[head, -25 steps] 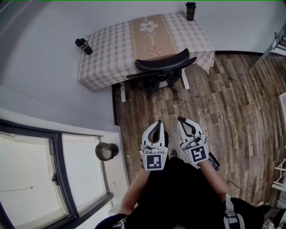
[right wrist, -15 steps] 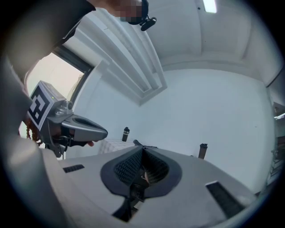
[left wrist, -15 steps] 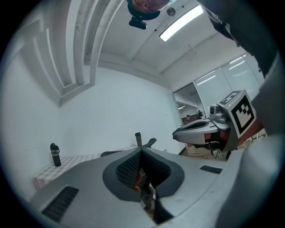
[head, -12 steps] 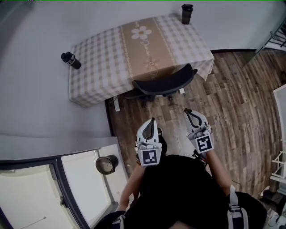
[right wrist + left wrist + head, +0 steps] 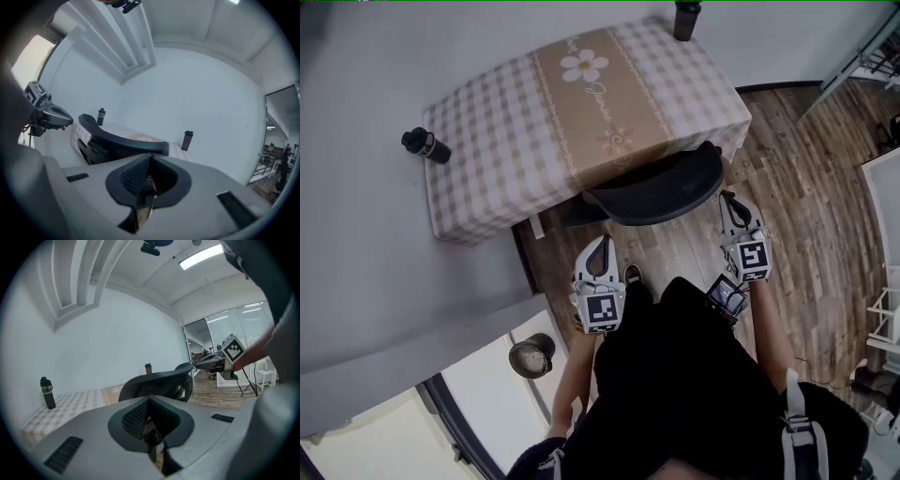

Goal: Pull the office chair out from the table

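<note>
The black office chair (image 5: 658,191) is tucked under the table (image 5: 497,141), which wears a checked cloth; only its curved backrest shows. My left gripper (image 5: 602,244) is shut and empty, a short way in front of the backrest's left part. My right gripper (image 5: 727,198) is also shut and empty, close beside the backrest's right end; whether it touches I cannot tell. In the left gripper view the backrest (image 5: 154,380) lies just beyond the closed jaws, with the right gripper (image 5: 224,357) off to the right. In the right gripper view the backrest (image 5: 123,138) spans the left half, with the left gripper (image 5: 48,115) beyond it.
A dark bottle (image 5: 424,145) stands at the table's left edge and another (image 5: 685,19) at its far edge. A round pot (image 5: 531,357) sits on the window ledge at lower left. A white rack (image 5: 887,330) stands at right on the wood floor (image 5: 806,187).
Both grippers and the person have moved toward the chair. The right gripper has swung out to the backrest's right end; the left has come up to its left part. Both stayed shut.
</note>
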`<action>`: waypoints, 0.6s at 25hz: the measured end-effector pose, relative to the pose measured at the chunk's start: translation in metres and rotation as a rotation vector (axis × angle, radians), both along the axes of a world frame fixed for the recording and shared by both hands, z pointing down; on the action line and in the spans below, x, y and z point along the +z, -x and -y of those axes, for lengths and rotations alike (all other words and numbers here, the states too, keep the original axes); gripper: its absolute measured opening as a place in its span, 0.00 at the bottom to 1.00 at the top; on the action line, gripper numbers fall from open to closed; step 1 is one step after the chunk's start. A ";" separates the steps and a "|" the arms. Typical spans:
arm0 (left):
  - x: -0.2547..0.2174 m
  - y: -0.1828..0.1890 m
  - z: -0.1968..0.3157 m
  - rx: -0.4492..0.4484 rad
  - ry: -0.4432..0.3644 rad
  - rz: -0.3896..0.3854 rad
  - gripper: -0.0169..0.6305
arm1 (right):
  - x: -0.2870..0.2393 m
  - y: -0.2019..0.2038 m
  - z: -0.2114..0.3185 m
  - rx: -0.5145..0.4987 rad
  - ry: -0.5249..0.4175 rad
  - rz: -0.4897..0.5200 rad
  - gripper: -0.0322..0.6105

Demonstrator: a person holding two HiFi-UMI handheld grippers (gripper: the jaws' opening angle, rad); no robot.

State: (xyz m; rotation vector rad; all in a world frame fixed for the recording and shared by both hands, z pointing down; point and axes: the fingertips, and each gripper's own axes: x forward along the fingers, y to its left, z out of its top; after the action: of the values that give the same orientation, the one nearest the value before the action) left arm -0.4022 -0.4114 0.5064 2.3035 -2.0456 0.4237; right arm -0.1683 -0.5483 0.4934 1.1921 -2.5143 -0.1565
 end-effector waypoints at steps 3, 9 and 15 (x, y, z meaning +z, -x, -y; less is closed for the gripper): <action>0.021 0.011 0.014 0.035 0.045 0.036 0.04 | 0.018 -0.001 0.020 -0.002 0.006 -0.094 0.06; 0.053 0.027 0.036 0.095 0.133 0.110 0.13 | 0.055 0.004 0.053 -0.134 -0.054 -0.426 0.06; 0.084 0.034 0.045 0.167 0.276 0.201 0.27 | 0.085 0.002 0.094 -0.312 -0.099 -0.656 0.09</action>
State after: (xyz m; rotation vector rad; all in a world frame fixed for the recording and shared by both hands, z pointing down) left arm -0.4366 -0.4560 0.5902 2.3469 -1.7388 0.9169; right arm -0.1705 -0.6424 0.5789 0.6222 -2.0901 -0.6425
